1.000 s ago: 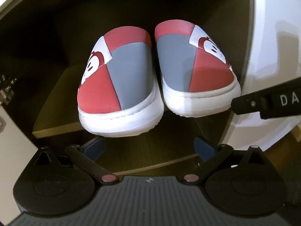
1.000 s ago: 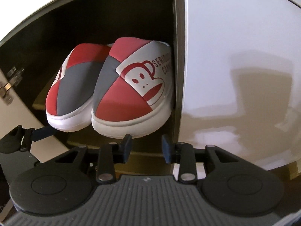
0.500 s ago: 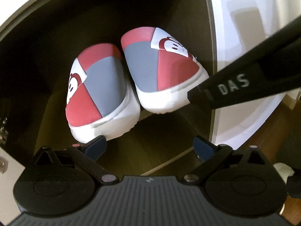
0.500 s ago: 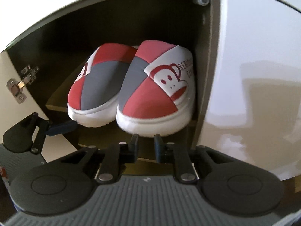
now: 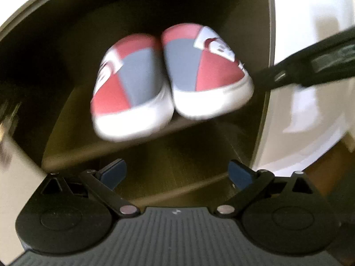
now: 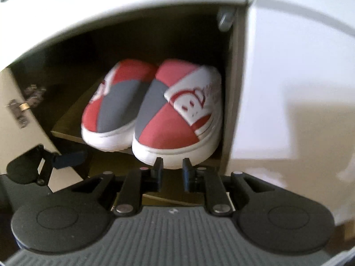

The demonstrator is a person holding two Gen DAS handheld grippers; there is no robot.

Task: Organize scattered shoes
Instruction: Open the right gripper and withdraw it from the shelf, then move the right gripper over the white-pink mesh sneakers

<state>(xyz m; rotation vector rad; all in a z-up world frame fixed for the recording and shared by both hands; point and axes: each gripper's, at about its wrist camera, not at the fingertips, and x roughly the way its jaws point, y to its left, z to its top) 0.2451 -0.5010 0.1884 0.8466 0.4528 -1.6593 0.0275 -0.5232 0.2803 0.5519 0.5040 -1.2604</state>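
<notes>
Two red, grey and white slippers stand side by side, toes outward, on a brown shelf (image 5: 73,110) inside a cabinet: the left slipper (image 5: 131,88) (image 6: 111,110) and the right slipper (image 5: 206,75) (image 6: 175,119), which sits against the cabinet's right wall. My left gripper (image 5: 176,171) hangs open in front of and below the shelf, holding nothing. My right gripper (image 6: 172,166) is just before the right slipper's toe; its jaws are opening, a narrow gap with nothing between them. Its black body (image 5: 310,66) crosses the right of the left wrist view.
A white cabinet door (image 6: 299,77) stands to the right of the opening, and the white top edge (image 6: 111,11) arches above it. A metal hinge (image 6: 20,108) sits on the left panel. A lower shelf (image 5: 177,155) lies beneath the slippers.
Both grippers have drawn back and up from the slippers, which stay on the shelf. The right jaws went almost shut and have parted again. The left jaws stay wide.
</notes>
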